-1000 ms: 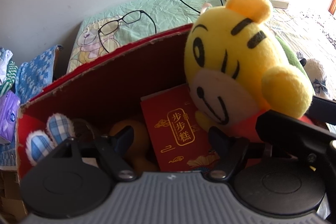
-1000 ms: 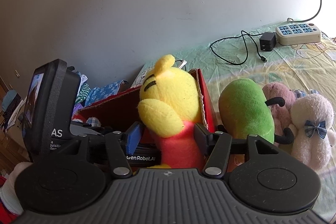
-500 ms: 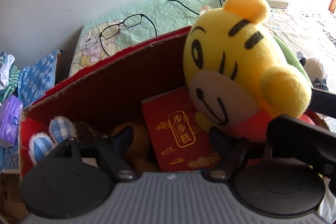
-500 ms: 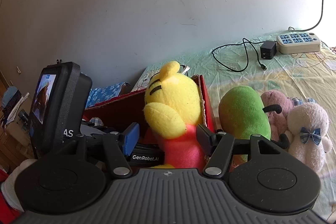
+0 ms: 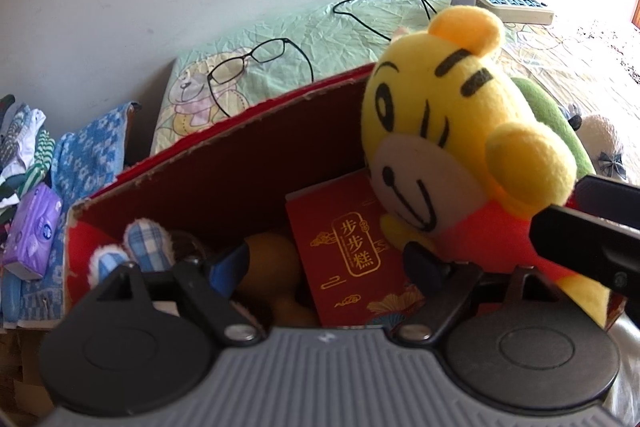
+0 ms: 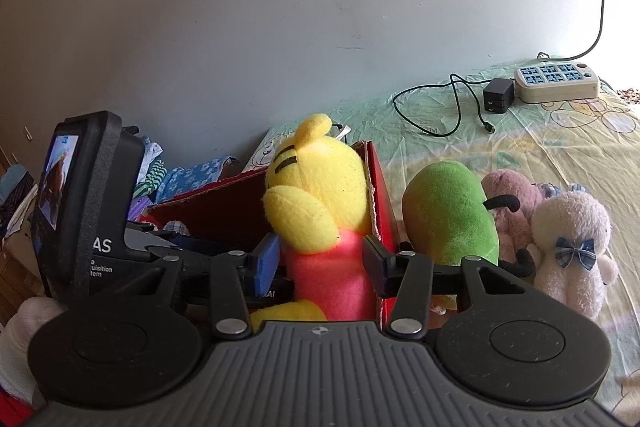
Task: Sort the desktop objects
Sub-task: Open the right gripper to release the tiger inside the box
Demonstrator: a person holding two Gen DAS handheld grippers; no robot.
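Observation:
A yellow tiger plush [image 5: 448, 131] with a red body stands upright at the right end of a red cardboard box [image 5: 224, 163]. My right gripper [image 6: 320, 261] is closing its jaws, and both pads touch the sides of the tiger plush [image 6: 316, 187] at its red body. My left gripper [image 5: 324, 263] hangs over the box with its jaws opening. Between them lie a red packet with gold characters [image 5: 344, 247] and an orange plush [image 5: 272, 259], neither one pressed. A toy with blue-checked ears [image 5: 148, 247] lies at the box's left end.
Right of the box stand a green plush [image 6: 452, 215], a pink plush [image 6: 508, 195] and a white plush with a blue bow [image 6: 572, 247]. Glasses [image 5: 256, 63], a charger [image 6: 498, 95] and a power strip [image 6: 556, 83] lie on the sheet behind. A purple tissue pack [image 5: 32, 231] is left.
The right jaws first spread a little, then narrowed onto the tiger's red body. The left jaws have spread wider over the box. Both hands stayed about where they were.

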